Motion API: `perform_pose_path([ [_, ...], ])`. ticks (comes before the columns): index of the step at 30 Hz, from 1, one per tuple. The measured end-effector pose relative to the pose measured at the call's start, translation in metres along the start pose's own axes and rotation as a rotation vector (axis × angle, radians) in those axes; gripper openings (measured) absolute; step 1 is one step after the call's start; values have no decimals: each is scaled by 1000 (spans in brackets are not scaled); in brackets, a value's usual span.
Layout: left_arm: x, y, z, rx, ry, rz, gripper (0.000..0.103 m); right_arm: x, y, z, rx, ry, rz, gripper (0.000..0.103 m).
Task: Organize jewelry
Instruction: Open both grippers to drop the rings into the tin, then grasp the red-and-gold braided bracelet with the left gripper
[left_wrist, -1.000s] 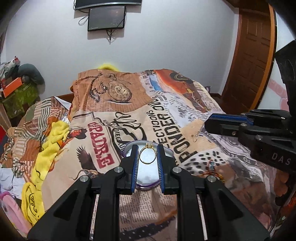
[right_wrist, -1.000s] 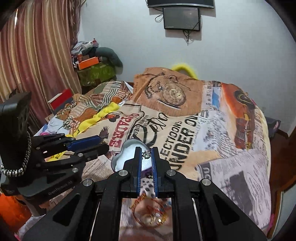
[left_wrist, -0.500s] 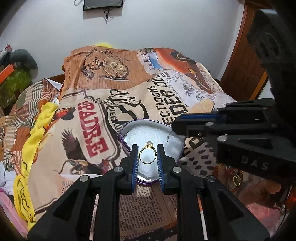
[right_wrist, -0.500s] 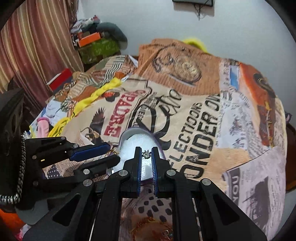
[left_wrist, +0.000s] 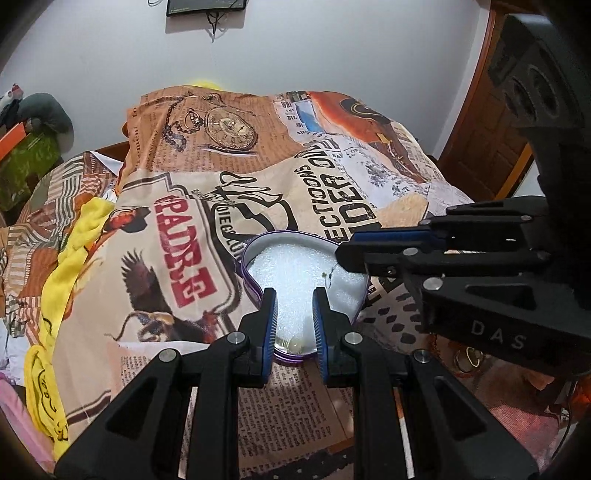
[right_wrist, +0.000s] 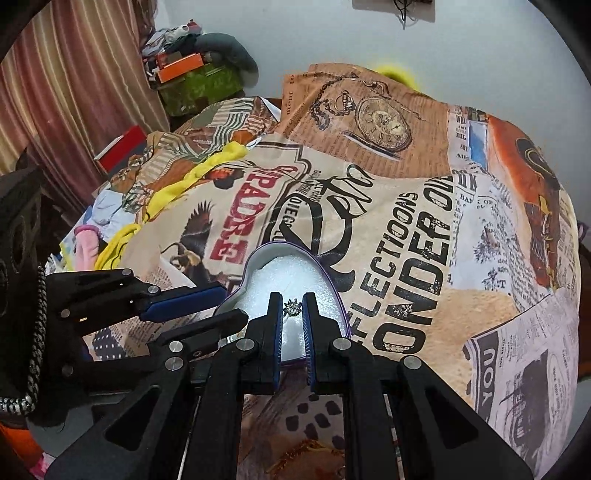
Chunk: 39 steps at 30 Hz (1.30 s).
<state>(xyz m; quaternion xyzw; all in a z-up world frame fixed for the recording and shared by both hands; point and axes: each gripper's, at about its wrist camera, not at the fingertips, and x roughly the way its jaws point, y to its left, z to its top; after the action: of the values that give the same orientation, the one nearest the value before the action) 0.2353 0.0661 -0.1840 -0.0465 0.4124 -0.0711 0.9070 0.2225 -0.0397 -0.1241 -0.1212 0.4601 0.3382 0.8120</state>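
Note:
A heart-shaped purple tin (left_wrist: 255, 243) with white foam inside lies on the printed bedspread; it also shows in the right wrist view (right_wrist: 258, 258). My left gripper (left_wrist: 294, 295) is open over the tin's near end. A gold ring (left_wrist: 295, 344) lies in the tin between and below its fingers. My right gripper (right_wrist: 293, 300) is shut on a small silver stud earring (right_wrist: 293, 307) and holds it over the foam. It shows from the side in the left wrist view (left_wrist: 341, 254), with the earring (left_wrist: 328, 274) under its tip.
More jewelry, gold hoops (left_wrist: 467, 358) and a bracelet (right_wrist: 295, 456), lies on the bedspread near the tin. A yellow cloth (left_wrist: 77, 236) lies at the bed's left side. A wooden door (left_wrist: 487, 122) stands at right; clutter and boxes (right_wrist: 184, 70) sit by the curtain.
My left gripper has opened and let go of the gold ring, which now lies in the tin. Both grippers have moved down closer over the tin.

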Motion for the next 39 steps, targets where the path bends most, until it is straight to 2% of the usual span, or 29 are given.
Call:
perform_pose_path([
  [2,-4,-1,0,1,-4,3,18,-3,2,1,-9,-6,-36,12],
  [6,-14,-3,2,5,-23,13,18,-16,3,0,-15,-44,-71,28],
  [8,-19,-4,3,7,-34,19,18,-24,3,0,-16,-67,-87,31],
  [13,-35,-7,6,6,-64,28,22,-44,0,-4,0,-112,-96,32],
  [15,-43,-9,7,5,-80,30,28,-53,-2,-6,6,-129,-101,32],
  [26,-70,-30,8,19,-120,21,45,-91,-15,-32,44,-174,-138,32],
  [31,-70,-44,2,37,-95,3,46,-104,-26,-51,61,-176,-160,43],
  [39,-48,-63,-16,52,-4,-46,46,-103,-42,-83,96,-123,-136,43],
])
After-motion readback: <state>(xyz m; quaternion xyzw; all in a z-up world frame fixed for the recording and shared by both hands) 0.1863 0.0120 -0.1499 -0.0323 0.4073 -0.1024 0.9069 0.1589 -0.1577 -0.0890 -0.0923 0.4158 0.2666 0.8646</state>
